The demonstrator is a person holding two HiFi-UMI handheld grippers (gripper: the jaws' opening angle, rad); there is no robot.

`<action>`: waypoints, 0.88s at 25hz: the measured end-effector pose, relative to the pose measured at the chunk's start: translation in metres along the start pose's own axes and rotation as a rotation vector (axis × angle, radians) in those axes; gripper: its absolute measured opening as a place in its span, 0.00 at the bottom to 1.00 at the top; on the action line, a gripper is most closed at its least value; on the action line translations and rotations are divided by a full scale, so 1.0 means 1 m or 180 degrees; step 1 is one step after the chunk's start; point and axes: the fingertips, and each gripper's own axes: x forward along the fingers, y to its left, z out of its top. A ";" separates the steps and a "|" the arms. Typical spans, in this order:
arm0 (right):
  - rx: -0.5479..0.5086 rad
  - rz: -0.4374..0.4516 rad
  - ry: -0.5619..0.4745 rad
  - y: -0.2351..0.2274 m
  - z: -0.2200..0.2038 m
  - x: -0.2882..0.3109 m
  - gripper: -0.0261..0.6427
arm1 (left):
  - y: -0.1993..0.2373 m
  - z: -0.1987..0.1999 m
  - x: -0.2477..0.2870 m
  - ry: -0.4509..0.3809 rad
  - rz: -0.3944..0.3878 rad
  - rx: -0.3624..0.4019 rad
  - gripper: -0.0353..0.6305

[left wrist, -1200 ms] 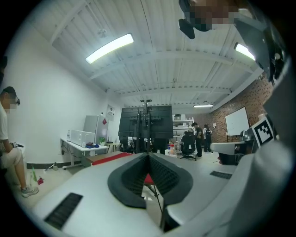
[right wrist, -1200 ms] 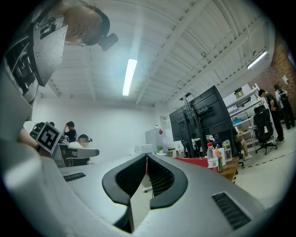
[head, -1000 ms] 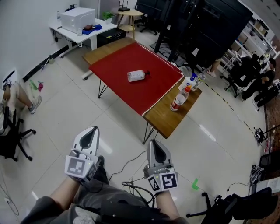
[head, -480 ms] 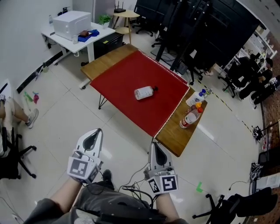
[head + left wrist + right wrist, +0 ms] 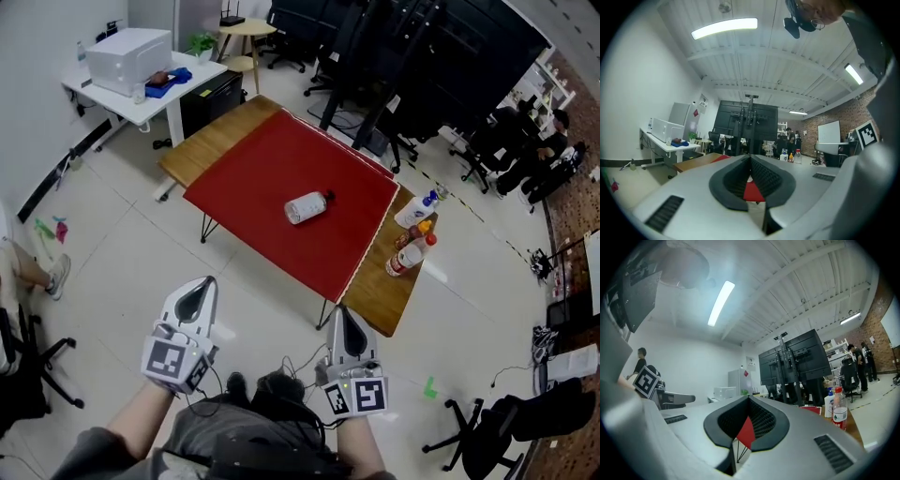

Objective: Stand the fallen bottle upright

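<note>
A clear bottle (image 5: 307,207) with a dark cap lies on its side in the middle of the red cloth on the wooden table (image 5: 216,136). In the head view both grippers are well short of the table's near edge, over the tiled floor. My left gripper (image 5: 199,283) is shut and holds nothing; its tips meet in the left gripper view (image 5: 750,158). My right gripper (image 5: 344,314) is likewise shut and empty, tips together (image 5: 749,399). Both point level toward the table.
Upright bottles (image 5: 406,257) stand on the bare wood at the table's right end, also visible in the right gripper view (image 5: 839,411). A white desk with a printer (image 5: 127,49) is at the far left. Office chairs (image 5: 502,427), floor cables and a black screen stand (image 5: 422,56) surround the table.
The table and bottle have come closer and lower in the head view as I walked toward them. Both grippers stayed shut and advanced with me.
</note>
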 end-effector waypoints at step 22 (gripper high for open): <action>0.0184 -0.0188 -0.0006 -0.081 -0.041 0.153 0.06 | 0.061 -0.016 0.168 0.0249 -0.0150 0.0027 0.10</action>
